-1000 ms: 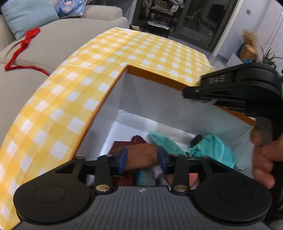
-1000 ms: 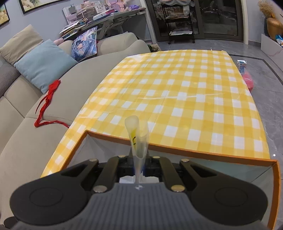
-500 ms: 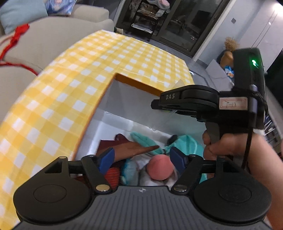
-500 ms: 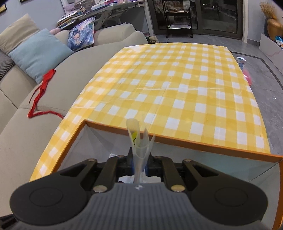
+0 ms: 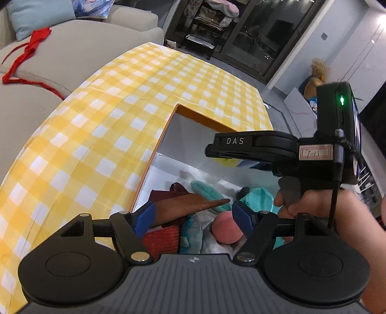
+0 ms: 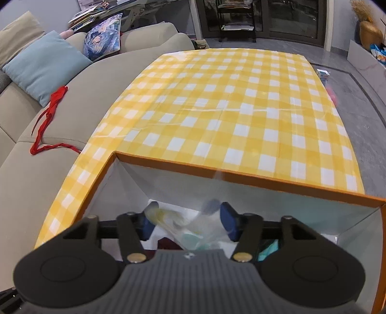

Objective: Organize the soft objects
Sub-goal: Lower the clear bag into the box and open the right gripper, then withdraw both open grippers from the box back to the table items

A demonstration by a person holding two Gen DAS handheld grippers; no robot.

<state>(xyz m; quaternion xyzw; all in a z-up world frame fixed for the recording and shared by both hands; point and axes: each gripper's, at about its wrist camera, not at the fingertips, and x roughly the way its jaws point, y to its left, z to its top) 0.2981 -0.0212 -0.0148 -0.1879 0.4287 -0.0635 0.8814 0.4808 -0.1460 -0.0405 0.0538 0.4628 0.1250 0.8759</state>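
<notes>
Orange-rimmed box [image 6: 241, 172] at lower frame, bare checked worktop [image 6: 229, 101] beyond, left gripper [image 5: 193, 212] and right gripper [image 6: 187, 221] jaws spread, "DAS" lettering on the right gripper's side

Each hand-held gripper is matte black with ribbed grey housing, brass screws and blue finger pads [image 5: 144, 218]. The right hand-held gripper [image 5: 217, 149] bears white "DAS" lettering, a green light, a black cable; bare-skinned hand [image 5: 313, 205].

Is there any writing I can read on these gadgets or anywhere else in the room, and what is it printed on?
"DAS": white letters on the arm of the right hand-held gripper, seen from the left wrist view.
Small pink label on the same gripper: handwritten marks, too blurred to read.
Papers and books behind the sofa: too small to read.
</notes>
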